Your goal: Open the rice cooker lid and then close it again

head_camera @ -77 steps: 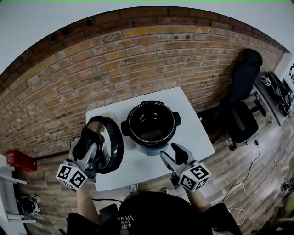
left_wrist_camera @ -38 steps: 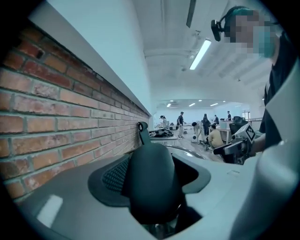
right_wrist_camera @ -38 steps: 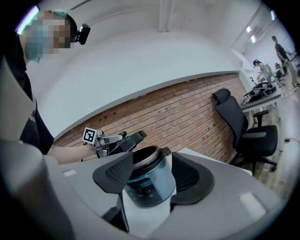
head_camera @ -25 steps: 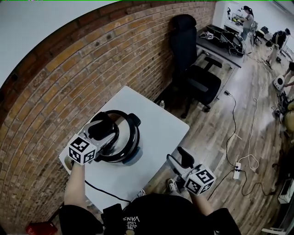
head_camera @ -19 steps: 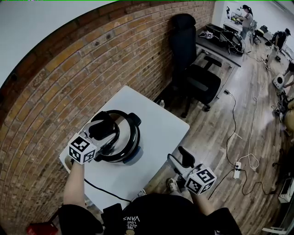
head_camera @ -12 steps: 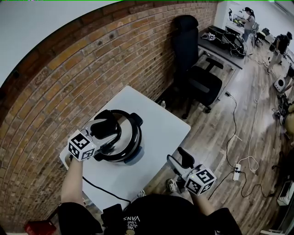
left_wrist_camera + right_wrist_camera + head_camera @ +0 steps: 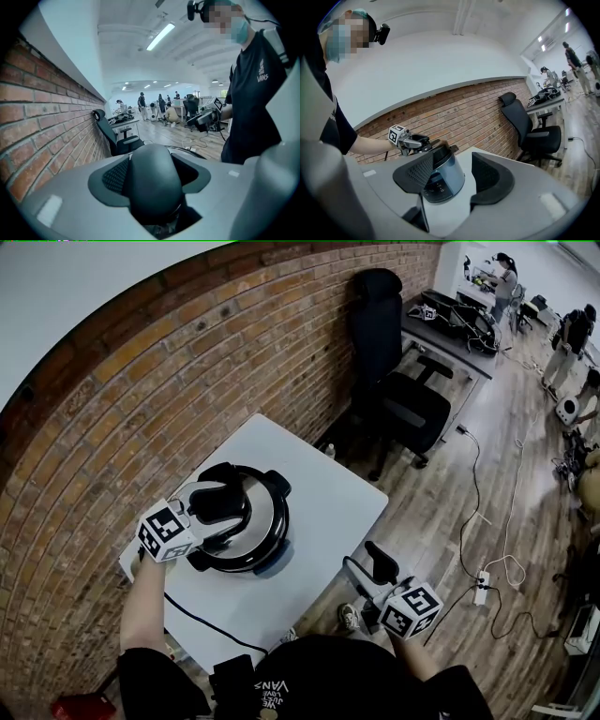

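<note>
- Rice cooker [image 7: 273, 562] stands upright on the white table [image 7: 323, 488], toward the side by the brick wall [image 7: 187, 381]. Its lid [image 7: 264, 510] lies flat on top, so the pot reads as covered.
- The left gripper [image 7: 223, 505] reaches over the lid from the person's left and tilts downward. Its jaws stand wide, but the lid's black handle [image 7: 152, 183] fills the gap and sits pressed between the pads, so the gripper has hold of that handle.
- That hold suits the closing half of the task. The handle is the one part that lets the lid be seated or twisted home without touching the steel.
- The right gripper [image 7: 368, 568] hangs beyond the table's near edge, well apart from the cooker, with its jaws apart and nothing in them. It looks parked out of the way, probably because the lid needs only one hand.
- The cooker's long axis runs vertical, and its dark control panel faces the right gripper, toward that near edge.
- The handle shows end-on to the left gripper, so its length seems to run along the line that gripper points, across the lid's middle.
- Whether the lid is fully locked down I cannot tell.
</note>
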A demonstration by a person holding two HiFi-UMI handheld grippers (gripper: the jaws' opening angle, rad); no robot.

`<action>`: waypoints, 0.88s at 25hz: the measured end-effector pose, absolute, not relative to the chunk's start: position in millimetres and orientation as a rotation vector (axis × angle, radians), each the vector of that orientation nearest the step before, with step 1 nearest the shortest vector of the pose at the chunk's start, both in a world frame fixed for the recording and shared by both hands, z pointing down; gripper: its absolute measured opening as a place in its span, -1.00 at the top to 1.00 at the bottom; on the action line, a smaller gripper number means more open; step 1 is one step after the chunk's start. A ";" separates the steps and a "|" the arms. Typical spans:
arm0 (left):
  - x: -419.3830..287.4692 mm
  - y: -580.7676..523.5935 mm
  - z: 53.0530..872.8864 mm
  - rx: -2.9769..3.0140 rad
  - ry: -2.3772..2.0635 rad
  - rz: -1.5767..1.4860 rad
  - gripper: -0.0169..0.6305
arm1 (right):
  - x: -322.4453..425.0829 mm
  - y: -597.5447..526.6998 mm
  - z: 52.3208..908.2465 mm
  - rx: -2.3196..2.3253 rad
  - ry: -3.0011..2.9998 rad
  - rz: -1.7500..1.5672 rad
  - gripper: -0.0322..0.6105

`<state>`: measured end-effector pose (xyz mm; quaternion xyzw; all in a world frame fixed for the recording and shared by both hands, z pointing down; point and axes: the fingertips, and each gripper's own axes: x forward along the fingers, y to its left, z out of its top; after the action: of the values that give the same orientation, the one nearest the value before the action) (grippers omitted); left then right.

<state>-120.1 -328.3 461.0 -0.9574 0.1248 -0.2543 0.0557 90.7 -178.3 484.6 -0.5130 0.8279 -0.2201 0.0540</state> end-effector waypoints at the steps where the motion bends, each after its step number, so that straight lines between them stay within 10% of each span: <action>1: -120.6 -328.3 460.8 -2.906 0.364 -0.763 0.09 | 91.2 -178.2 485.1 -1.563 2.513 -0.672 0.12; 22: -116.7 -327.6 470.7 -2.908 0.210 -0.762 0.09 | 79.4 -185.1 487.8 -1.553 2.549 -0.691 0.13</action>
<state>-116.7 -327.6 470.7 -0.9630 0.0694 -0.2524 0.0641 79.4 -185.1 487.8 -0.5063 0.8314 -0.2255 0.0388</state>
